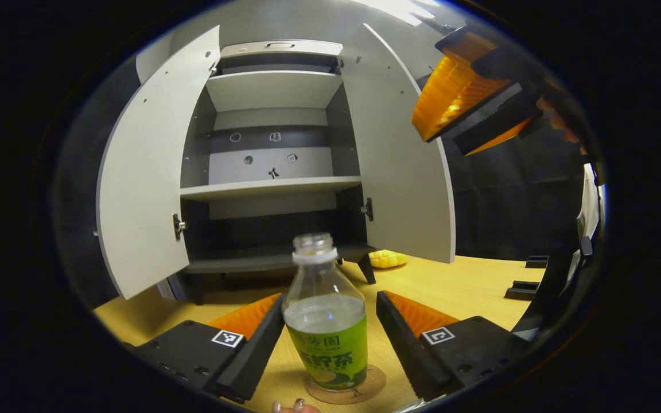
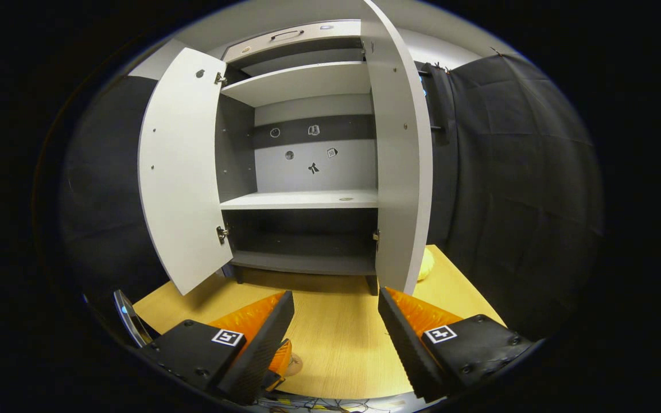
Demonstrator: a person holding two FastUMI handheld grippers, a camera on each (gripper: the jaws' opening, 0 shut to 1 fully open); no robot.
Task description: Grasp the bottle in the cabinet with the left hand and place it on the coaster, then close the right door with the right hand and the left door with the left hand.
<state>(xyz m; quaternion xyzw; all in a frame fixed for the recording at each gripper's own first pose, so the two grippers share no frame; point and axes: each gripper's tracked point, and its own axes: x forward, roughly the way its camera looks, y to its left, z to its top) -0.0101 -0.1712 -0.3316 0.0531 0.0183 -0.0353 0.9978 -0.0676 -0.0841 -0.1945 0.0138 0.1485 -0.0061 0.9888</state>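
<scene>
A clear bottle (image 1: 326, 321) with a green label and no cap stands upright on a round cork coaster (image 1: 372, 385) on the wooden table. My left gripper (image 1: 327, 301) is open, its fingers on either side of the bottle with a small gap each side. The grey cabinet has both doors swung open: the left door (image 1: 147, 172) and the right door (image 1: 399, 160). Its shelves (image 2: 302, 199) are bare. My right gripper (image 2: 336, 295) stands open in front of the cabinet, facing the edge of the right door (image 2: 402, 160). It also hangs at the upper right (image 1: 442, 143).
A yellow object (image 1: 388, 259) lies on the table by the cabinet's right foot, behind the right door. Two small black blocks (image 1: 523, 289) sit at the table's right side. A person's fingertips (image 1: 293, 406) show at the bottom edge.
</scene>
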